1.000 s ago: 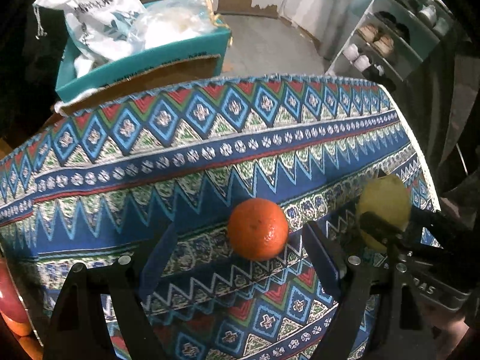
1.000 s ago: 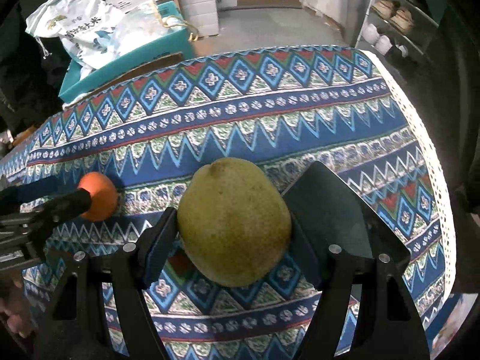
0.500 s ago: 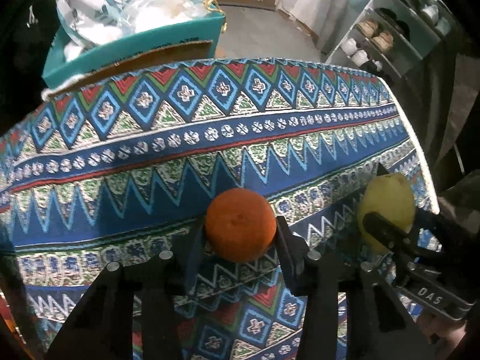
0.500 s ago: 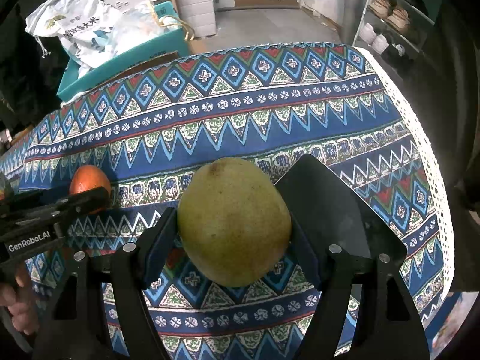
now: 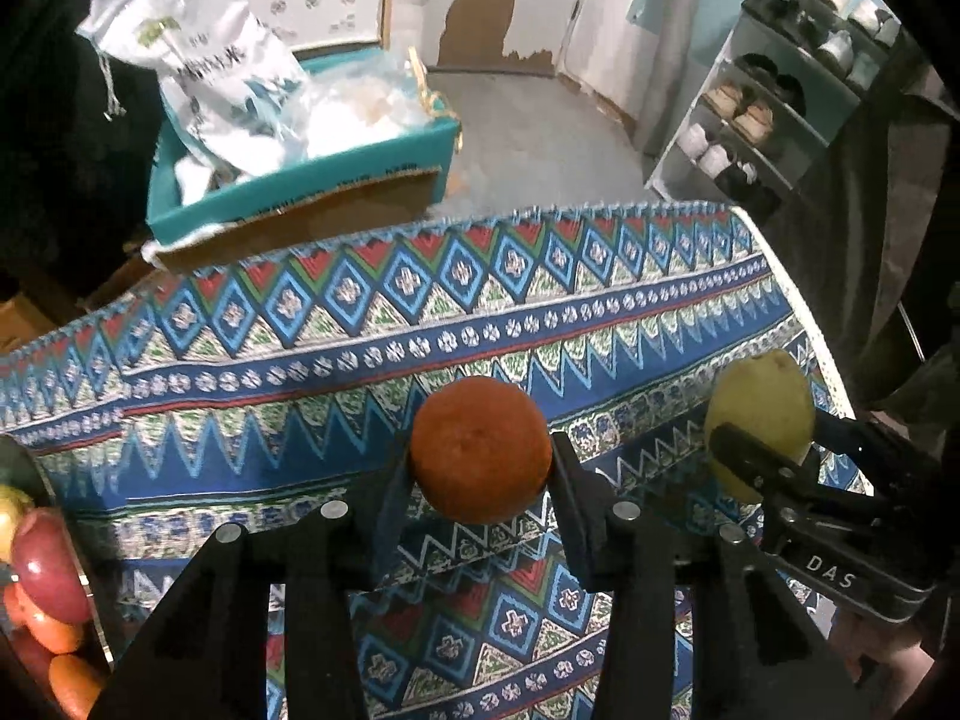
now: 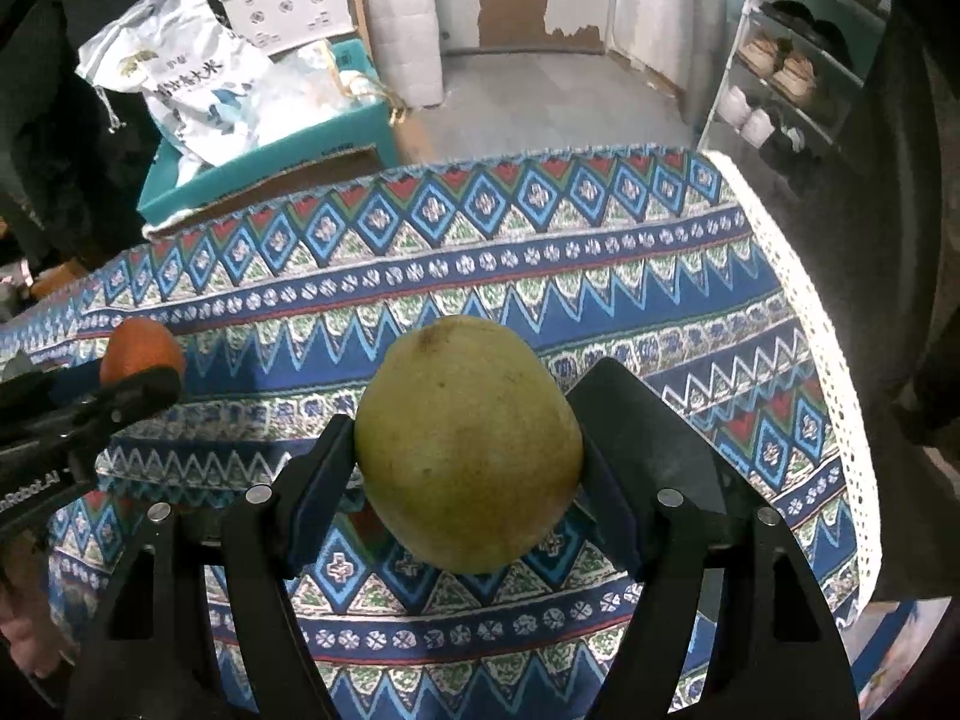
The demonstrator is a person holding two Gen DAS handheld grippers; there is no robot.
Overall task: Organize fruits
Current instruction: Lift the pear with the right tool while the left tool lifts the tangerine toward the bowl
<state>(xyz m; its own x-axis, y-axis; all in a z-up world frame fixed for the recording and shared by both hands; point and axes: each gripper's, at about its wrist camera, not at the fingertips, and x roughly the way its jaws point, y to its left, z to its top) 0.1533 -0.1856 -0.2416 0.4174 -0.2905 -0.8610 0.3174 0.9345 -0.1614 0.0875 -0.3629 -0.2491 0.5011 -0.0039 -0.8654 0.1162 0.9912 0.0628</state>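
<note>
- Left claw (image 5: pixel 480 474) clamped on orange (image 5: pixel 480 449), held clear above the patterned tabletop (image 5: pixel 420 324), near its front edge. Pads catch only the round sides; a jolt could roll it out.
- Right claw (image 6: pixel 468 468) gripping pear (image 6: pixel 468 444), also off the cloth, toward the right edge. Bulky, smooth fruit, so it may slip or bruise if squeezed harder.
- Both claws sit near each other; swinging either could knock them together.
- Fruit pile (image 5: pixel 36 564) at left edge: a careless drop there may scatter it.

Left gripper (image 5: pixel 480 483): black fingers w/ silver screws, blue pads. Right gripper (image 6: pixel 468 462): same build; white "DAS" lettering on its body.
</note>
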